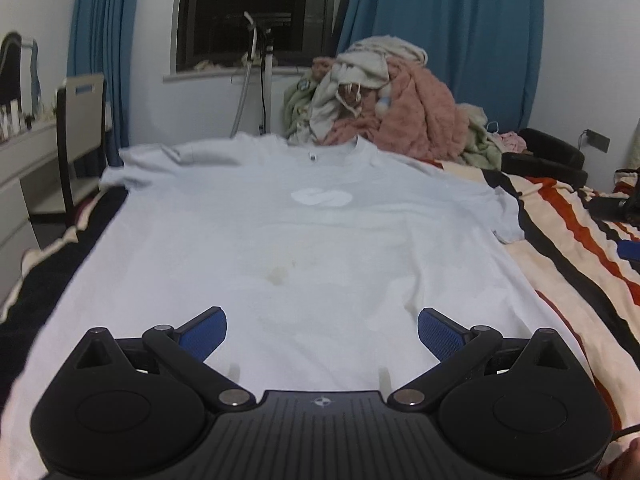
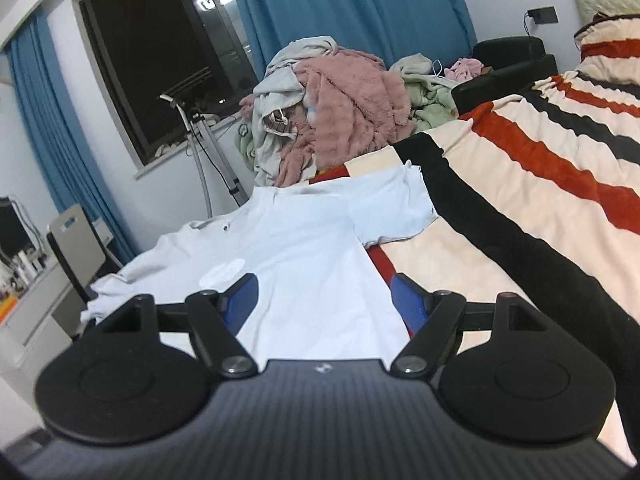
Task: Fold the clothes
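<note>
Item: pale T-shirt [image 1: 304, 248], spread flat and face up on the striped blanket [image 1: 568, 264], collar toward 12 o'clock, hem toward 6 o'clock under the left wrist view.
Left gripper [image 1: 322, 336]: jaws wide apart, nothing between the blue pads; hovering over the hem end, pointing up the shirt's midline.
Right gripper [image 2: 324, 300]: jaws wide apart, empty; it sits over the shirt's right side edge, where cloth meets blanket.
Step in hand (judged): shirt laid out, no fold made yet; next is taking hold for the first fold.
Doing it well (judged): pinch one layer pair only, at shoulder seam and hem on the same side, so the fold line runs straight from 12 to 6; close on cloth, not on the fuzzy blanket beneath; lift little, keep the panel taut.
Sleeves: right sleeve [image 2: 400, 208] lies flat toward 2 o'clock in the right wrist view; left sleeve [image 1: 132, 168] reaches the bed edge at 10 o'clock in the left wrist view and looks slightly rumpled.
Edges: bed edge runs close along the shirt's left side; a chair [image 1: 80, 136] stands just beyond at 9 to 10 o'clock.
Open room: bare blanket to the right, 2 to 4 o'clock.
Obstruction: clothes pile [image 1: 384, 96] at 12 to 1 o'clock, just behind the collar.
</note>
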Available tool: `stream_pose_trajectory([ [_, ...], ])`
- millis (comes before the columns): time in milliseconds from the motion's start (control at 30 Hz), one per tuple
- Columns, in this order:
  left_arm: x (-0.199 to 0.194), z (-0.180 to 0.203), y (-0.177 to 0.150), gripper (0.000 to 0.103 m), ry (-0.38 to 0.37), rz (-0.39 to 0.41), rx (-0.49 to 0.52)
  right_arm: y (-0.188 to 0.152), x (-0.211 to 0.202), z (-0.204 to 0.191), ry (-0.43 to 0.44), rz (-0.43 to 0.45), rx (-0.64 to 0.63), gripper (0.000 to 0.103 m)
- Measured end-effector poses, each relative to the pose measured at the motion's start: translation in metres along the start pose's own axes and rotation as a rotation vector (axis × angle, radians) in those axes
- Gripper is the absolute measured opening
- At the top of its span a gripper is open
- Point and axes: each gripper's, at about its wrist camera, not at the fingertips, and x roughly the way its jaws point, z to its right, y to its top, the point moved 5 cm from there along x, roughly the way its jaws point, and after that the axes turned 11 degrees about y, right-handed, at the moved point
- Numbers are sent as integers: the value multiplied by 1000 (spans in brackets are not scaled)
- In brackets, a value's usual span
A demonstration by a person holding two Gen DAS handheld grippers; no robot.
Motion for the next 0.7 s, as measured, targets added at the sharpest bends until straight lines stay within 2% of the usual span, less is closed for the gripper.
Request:
stream_pose_trajectory([
  [167, -6, -4, 6, 103, -49, 43, -35, -3, 1, -7, 0, 0, -48, 74],
  [300, -10, -14, 11, 103, -39, 72, -76, -3, 2, -11, -14, 8, -96, 74],
  [400, -10, -21, 13, 103, -34, 86, -99, -3, 5, -9, -9, 6, -79, 74],
  [700, 7, -34, 12, 103, -12, 30, -133, -8, 23, -5, -51, -16, -100, 74],
])
